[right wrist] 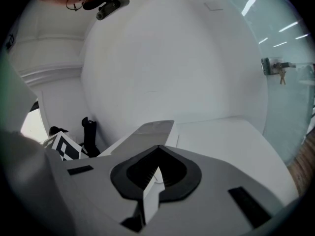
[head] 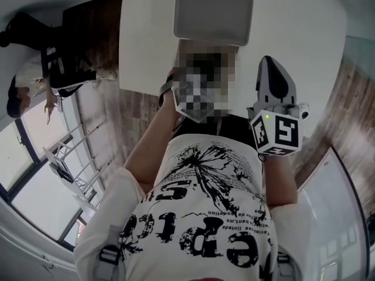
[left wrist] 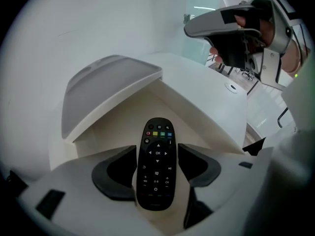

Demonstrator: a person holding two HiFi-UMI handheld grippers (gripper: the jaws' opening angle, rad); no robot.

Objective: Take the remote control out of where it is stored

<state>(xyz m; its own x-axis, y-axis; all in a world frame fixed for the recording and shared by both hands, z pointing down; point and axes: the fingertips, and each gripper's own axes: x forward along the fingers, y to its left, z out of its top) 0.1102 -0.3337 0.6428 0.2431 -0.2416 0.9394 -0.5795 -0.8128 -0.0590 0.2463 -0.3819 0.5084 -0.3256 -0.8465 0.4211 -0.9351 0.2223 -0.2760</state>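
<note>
A black remote control [left wrist: 156,163] with coloured buttons stands lengthwise between the jaws of my left gripper [left wrist: 156,149]. The jaws are spread wide, and a thin gap shows beside the right pad [left wrist: 197,166]. Behind the remote is a white storage box [left wrist: 123,127] with its grey lid [left wrist: 108,82] tilted up. In the head view the box [head: 214,10] sits on a white table [head: 146,40], and a mosaic patch covers the left gripper. My right gripper [right wrist: 157,149] is shut on nothing, raised off to the right [head: 270,63] [left wrist: 221,23].
In the head view, a person [head: 53,69] sits at the far left by the windows, with a white rack [head: 70,163] below them. A glass door with keys [right wrist: 281,73] stands to the right of the table.
</note>
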